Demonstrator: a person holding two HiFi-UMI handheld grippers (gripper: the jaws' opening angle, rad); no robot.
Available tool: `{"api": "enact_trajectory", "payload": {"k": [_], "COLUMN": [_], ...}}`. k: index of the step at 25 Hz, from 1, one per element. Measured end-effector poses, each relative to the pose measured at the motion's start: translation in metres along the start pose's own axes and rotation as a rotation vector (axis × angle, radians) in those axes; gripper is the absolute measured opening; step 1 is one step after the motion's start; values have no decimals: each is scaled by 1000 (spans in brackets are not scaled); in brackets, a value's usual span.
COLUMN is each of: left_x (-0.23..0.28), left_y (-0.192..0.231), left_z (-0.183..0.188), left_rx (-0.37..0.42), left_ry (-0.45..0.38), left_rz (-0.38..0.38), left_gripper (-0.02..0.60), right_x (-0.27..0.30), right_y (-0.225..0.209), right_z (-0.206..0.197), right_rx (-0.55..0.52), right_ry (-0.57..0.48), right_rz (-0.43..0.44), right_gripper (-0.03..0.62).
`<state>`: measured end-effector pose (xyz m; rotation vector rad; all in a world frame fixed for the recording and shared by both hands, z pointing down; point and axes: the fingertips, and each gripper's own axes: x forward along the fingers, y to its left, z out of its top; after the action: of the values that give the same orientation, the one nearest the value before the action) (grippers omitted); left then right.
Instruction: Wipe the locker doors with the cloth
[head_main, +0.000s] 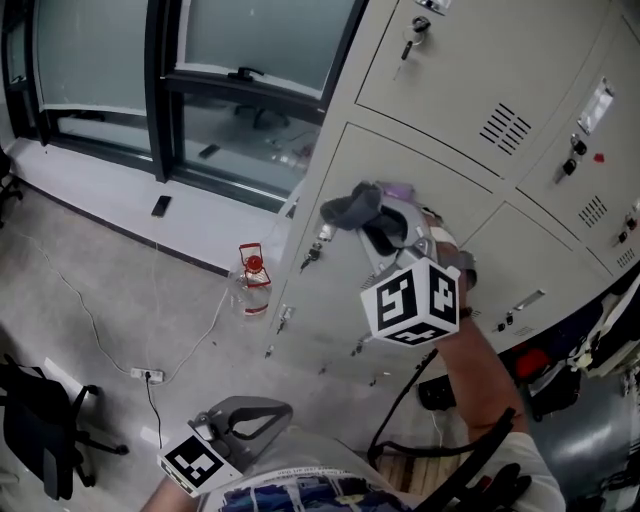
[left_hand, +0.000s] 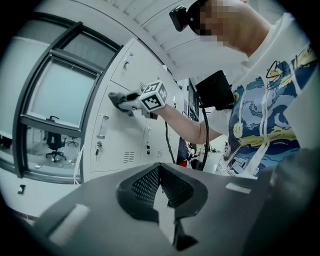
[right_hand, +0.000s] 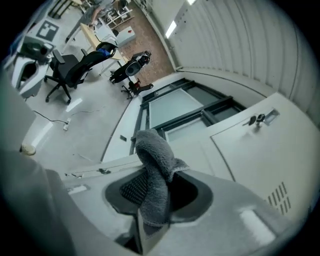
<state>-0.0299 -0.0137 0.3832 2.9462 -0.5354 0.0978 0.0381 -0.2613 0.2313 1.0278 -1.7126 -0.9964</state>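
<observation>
I had the right gripper (head_main: 383, 222), jaws clamped on the fluffy grey cloth (head_main: 352, 206), at the beige metal locker door (head_main: 432, 160); left gripper (head_main: 243, 422) hung closed, empty; flat, overlapping strokes seemed best

The grey cloth (right_hand: 152, 175) in the middle of the right gripper view looks soft and fuzzy, the pale locker doors (head_main: 430, 190) on the right of the head view look like smooth, dull painted metal, the window (head_main: 90, 50) at upper left is shiny glass, and the grey floor (head_main: 100, 300) is smooth.
</observation>
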Motion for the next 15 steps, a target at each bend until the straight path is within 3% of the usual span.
{"api": "enact_trajectory", "payload": {"k": [9, 15], "left_x": [-8, -10], "left_y": [0, 1], "left_z": [-1, -2], "left_rx": [-1, -8], "left_ry": [-10, -10], "left_rz": [30, 43], "left_gripper": [3, 3], "right_x": [8, 24], "right_y": [-72, -64], "right_z": [30, 11], "right_rx": [-36, -19], "right_ry": [-14, 33], "right_rz": [-137, -128], "right_gripper": [110, 110]}}
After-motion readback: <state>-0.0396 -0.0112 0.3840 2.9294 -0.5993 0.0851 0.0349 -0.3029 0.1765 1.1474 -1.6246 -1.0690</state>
